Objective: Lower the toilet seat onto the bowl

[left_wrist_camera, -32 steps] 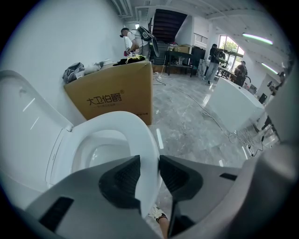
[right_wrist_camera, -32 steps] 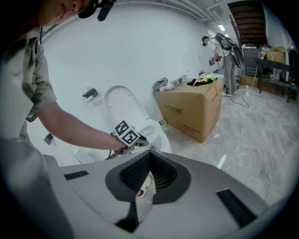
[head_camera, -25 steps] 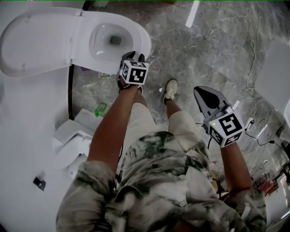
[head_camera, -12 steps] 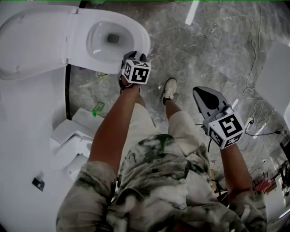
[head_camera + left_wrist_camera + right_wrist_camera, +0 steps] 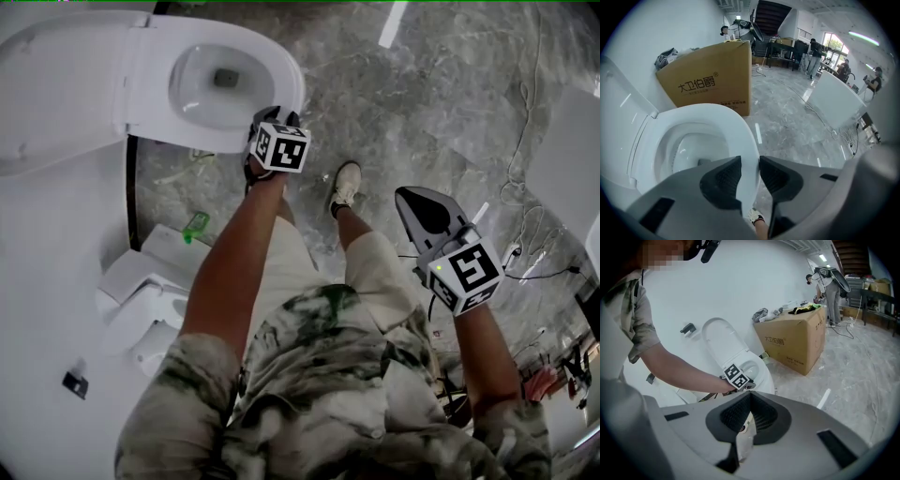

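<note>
The white toilet has its lid (image 5: 56, 84) tipped back against the wall. Its seat (image 5: 292, 80) lies low over the bowl; I cannot tell whether the two touch. My left gripper (image 5: 272, 118) is at the seat's front right rim. In the left gripper view the seat (image 5: 740, 126) fills the gap of the left gripper (image 5: 750, 165), so it is shut on the rim. My right gripper (image 5: 407, 195) hangs off to the right over the floor. Seen in its own view, the right gripper (image 5: 749, 397) has its pads meeting at the tips, with nothing held.
A brown cardboard box (image 5: 712, 82) stands just beyond the toilet. Another white toilet body (image 5: 141, 300) and a green bottle (image 5: 195, 223) lie on the floor at the left. Cables (image 5: 525, 234) trail at the right. My shoe (image 5: 349, 183) stands by the bowl.
In the head view the toilet has drifted up and left. The left gripper has stayed on the seat's rim. The right gripper has sunk a little.
</note>
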`<state>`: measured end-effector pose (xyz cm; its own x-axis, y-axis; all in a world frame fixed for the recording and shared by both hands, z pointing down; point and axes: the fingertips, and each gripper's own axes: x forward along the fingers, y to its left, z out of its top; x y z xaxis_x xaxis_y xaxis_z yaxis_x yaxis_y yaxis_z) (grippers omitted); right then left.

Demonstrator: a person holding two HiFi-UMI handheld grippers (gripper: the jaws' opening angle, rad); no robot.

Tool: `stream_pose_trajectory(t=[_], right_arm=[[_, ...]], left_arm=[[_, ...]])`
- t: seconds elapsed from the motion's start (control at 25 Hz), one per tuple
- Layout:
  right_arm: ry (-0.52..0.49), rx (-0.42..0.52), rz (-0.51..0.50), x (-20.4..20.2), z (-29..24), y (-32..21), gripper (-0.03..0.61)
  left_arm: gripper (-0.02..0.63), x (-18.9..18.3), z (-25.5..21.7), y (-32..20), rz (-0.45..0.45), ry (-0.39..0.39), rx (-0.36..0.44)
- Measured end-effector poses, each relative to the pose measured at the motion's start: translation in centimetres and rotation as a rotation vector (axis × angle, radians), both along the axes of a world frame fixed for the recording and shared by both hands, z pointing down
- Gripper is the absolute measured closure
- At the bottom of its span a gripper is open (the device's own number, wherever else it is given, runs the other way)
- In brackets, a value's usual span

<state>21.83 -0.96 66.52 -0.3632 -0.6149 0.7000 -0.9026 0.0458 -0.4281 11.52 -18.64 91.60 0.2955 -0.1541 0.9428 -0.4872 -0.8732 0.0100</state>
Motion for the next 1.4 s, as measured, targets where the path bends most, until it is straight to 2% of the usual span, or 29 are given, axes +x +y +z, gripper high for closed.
stream_pose_trajectory(t=[0.6,0.88,1.16,1.4], right_arm=[[-0.014,-0.008,-0.024,0.2,2.1,-0.6,0.555],[0.002,0.000,-0.037,0.4,2.2,-0.2,0.555],[0.012,0.032,-0.083,0.1,0.6,-0.1,0.555],[0.022,0.071,-0.198,-1.9,-1.0,-0.4,0.555]], left_arm=[[0.479,0.5,3.4,0.0,0.015,-0.021,-0.025],[0.479,0.5,3.0,0.5,0.002,0.001,-0.022],[0.478,-0.6,0.1,3.8,-0.106,0.076,-0.084],[0.479,-2.1,-6.3,7.8,-0.260,0.233,-0.121]])
